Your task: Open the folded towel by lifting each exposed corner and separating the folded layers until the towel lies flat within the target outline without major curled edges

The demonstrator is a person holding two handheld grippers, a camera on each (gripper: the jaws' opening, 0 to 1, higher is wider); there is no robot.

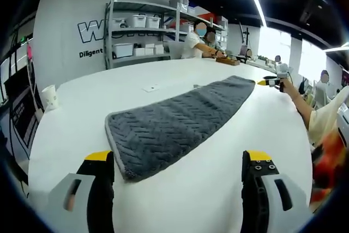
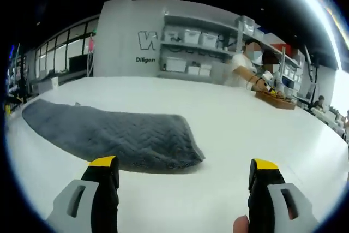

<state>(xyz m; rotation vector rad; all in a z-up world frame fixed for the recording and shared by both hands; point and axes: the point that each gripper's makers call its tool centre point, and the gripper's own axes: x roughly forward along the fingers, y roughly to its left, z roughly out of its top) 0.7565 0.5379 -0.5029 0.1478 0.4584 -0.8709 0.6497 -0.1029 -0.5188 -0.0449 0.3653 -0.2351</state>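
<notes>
soft, limp towel (image 1: 174,126) at frame centre; pinch a near corner. left gripper (image 1: 180,175) and right gripper (image 2: 185,181) wide open, empty.

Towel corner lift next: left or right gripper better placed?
Left, probably. Its open gripper has the towel corner right between the jaws; the right gripper sits beside its end.
</notes>
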